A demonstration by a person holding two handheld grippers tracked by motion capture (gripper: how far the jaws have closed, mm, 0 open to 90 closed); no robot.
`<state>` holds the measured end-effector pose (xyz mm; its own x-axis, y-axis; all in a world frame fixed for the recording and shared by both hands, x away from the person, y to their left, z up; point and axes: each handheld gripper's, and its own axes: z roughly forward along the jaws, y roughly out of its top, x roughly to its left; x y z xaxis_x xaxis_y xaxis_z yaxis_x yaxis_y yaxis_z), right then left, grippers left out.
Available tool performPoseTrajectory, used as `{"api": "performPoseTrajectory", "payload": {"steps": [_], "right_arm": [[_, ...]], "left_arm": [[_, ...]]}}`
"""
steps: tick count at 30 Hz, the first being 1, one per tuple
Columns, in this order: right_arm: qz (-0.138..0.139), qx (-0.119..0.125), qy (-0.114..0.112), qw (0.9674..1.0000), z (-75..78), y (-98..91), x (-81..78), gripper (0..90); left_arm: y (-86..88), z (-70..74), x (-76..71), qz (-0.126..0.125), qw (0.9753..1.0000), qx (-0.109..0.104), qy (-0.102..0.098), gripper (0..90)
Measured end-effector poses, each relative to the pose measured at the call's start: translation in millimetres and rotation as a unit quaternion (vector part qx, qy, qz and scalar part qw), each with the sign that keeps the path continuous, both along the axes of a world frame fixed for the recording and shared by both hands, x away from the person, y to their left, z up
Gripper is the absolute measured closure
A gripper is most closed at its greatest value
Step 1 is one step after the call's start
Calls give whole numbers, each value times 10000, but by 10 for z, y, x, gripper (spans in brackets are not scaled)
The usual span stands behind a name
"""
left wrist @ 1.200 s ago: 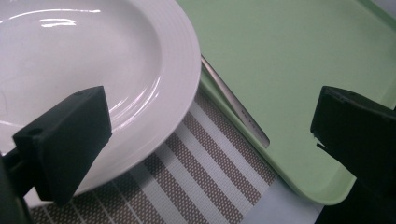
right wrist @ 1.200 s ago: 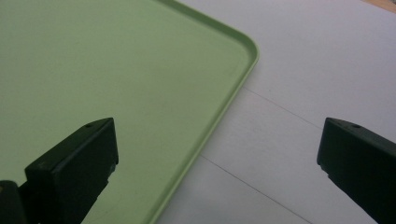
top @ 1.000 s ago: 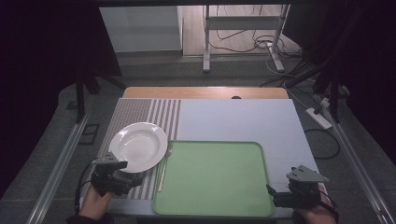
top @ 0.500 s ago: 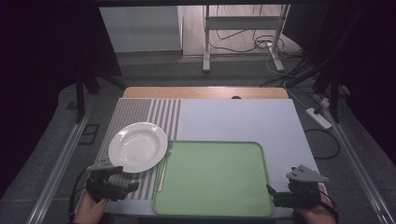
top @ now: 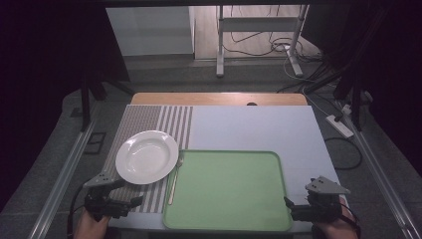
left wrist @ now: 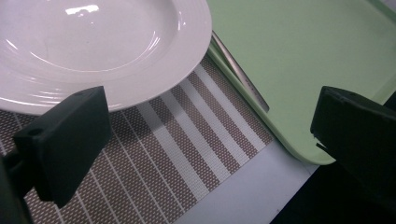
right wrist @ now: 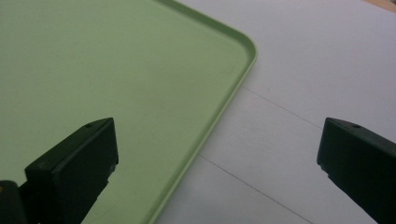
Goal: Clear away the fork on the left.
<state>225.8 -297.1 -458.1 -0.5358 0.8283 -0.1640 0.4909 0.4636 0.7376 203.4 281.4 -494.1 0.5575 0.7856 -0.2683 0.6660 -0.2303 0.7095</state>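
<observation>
A white deep plate (top: 147, 156) (left wrist: 93, 46) rests on a striped placemat (top: 149, 124) (left wrist: 177, 154) at the table's left. A thin utensil (top: 174, 179) (left wrist: 238, 70) lies between the plate and a light green tray (top: 229, 191) (left wrist: 299, 51) (right wrist: 93, 70). My left gripper (top: 130, 204) (left wrist: 205, 140) stands open at the front left corner, over the mat's near edge just below the plate, holding nothing. At the front right, my right gripper (top: 289, 208) (right wrist: 217, 163) hangs open over the tray's right rim, and nothing lies between its jaws.
The pale table top (top: 254, 129) (right wrist: 327, 70) stretches behind and right of the tray, with a wooden strip (top: 219, 98) at the far edge. Beyond are a metal stand (top: 219, 45), floor cables (top: 278, 47) and a power strip (top: 339, 125).
My left gripper has drawn back toward the near edge and slightly left, away from the plate. The right gripper has stayed put.
</observation>
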Motion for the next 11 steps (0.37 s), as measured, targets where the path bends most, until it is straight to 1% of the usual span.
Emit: {"api": "performPoseTrajectory", "payload": {"steps": [5,11], "right_arm": [[-2,-12,1,10000,1,3,-1,0],[11,-38,6,10000,-4,6,-4,0]], "left_arm": [[27,8,-50,48,10000,8,-40,0],[24,8,-33,28,10000,-6,-17,0]]}}
